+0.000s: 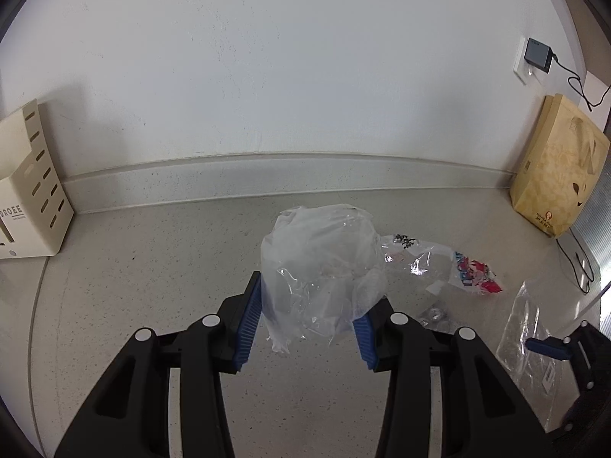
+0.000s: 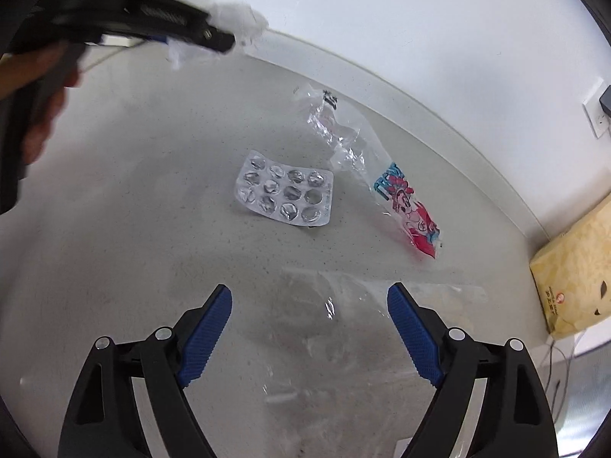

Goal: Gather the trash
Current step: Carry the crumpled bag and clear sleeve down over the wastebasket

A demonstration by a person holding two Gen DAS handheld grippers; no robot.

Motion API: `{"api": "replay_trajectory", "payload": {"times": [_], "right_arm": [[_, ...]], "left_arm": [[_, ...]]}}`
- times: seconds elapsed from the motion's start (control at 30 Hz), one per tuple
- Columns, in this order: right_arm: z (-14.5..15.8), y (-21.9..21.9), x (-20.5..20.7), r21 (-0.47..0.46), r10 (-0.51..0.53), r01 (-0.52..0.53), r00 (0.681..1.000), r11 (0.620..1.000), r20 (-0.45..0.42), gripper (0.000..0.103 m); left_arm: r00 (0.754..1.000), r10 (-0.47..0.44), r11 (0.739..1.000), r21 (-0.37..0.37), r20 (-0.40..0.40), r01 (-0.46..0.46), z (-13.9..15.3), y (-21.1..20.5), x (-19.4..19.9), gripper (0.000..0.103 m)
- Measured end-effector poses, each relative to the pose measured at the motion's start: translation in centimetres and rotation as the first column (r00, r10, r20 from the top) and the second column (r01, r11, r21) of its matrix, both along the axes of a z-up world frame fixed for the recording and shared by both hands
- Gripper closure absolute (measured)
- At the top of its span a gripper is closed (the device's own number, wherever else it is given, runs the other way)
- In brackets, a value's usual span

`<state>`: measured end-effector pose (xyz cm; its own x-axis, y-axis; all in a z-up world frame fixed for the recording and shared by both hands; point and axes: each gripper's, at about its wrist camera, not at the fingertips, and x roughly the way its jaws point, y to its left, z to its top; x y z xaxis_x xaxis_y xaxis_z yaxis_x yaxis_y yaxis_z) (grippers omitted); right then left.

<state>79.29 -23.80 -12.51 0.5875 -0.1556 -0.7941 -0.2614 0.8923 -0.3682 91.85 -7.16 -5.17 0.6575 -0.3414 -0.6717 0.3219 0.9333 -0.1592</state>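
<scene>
1. The left gripper [image 1: 309, 316] is clenched on a crumpled clear plastic bag [image 1: 320, 267], lifted above the counter [image 1: 152, 286].
2. The right gripper [image 2: 309, 328] is released (nothing between its pads).
3. An empty blister pack [image 2: 286, 194] and a printed wrapper [image 2: 408, 206] lie on the counter; the yellow paper bag [image 1: 561, 175] stands by the wall, contents hidden.

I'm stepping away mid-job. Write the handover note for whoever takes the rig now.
Left tool: shut on a crumpled clear plastic bag, lifted off the floor.
Right tool: open, empty, above a flat clear bag.
Still lying on the floor: empty blister pack, clear wrapper with red and blue print.
Done: one bag picked up.
Left: the flat bag, blister pack and wrapper.
</scene>
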Motion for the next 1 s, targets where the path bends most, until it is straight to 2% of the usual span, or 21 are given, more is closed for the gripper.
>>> {"api": "replay_trajectory", "payload": {"times": [0.07, 0.1, 0.17, 0.2, 0.37, 0.57, 0.7, 1.0], "right_arm": [[-0.5, 0.1, 0.6, -0.01, -0.034, 0.034, 0.999, 0.999, -0.032, 0.041], [-0.8, 0.0, 0.8, -0.017, -0.048, 0.047, 0.998, 0.999, -0.048, 0.072], [-1.1, -0.3, 0.7, -0.024, -0.064, 0.063, 0.996, 0.998, -0.067, 0.085], [-1.1, -0.6, 0.6, -0.012, -0.069, 0.069, 0.994, 0.998, -0.081, 0.097], [0.3, -2.9, -0.8, 0.05, -0.076, 0.078, 0.997, 0.996, -0.034, 0.098], [3.0, -5.2, -4.2, 0.115, -0.074, 0.071, 0.997, 0.991, 0.021, 0.098], [4.5, -6.5, -7.2, 0.141, -0.052, 0.042, 0.997, 0.989, 0.064, 0.098], [7.9, -7.4, -16.8, 0.224, -0.006, -0.03, 0.988, 0.974, 0.157, 0.098]], "left_arm": [[1.0, -0.006, 1.0, -0.017, 0.006, 0.006, 0.5, 0.2, -0.2, 0.059], [1.0, -0.01, 1.0, -0.027, 0.006, 0.01, 0.7, 0.3, -0.3, 0.059], [1.0, -0.024, 0.999, -0.049, 0.002, 0.024, 1.5, 1.3, -0.6, 0.059], [1.0, -0.025, 0.998, -0.057, 0.011, 0.026, 1.8, 1.5, -0.9, 0.059], [0.999, -0.043, 0.997, -0.06, 0.031, 0.044, 2.8, 0.9, -1.4, 0.059], [0.996, -0.064, 0.998, -0.007, 0.059, 0.064, 3.3, -0.5, -3.1, 0.059], [0.993, -0.072, 0.996, -0.043, 0.094, 0.076, 4.4, -0.5, -7.1, 0.059], [0.986, -0.087, 0.996, -0.008, 0.143, 0.089, 5.6, -0.9, -20.0, 0.059]]}}
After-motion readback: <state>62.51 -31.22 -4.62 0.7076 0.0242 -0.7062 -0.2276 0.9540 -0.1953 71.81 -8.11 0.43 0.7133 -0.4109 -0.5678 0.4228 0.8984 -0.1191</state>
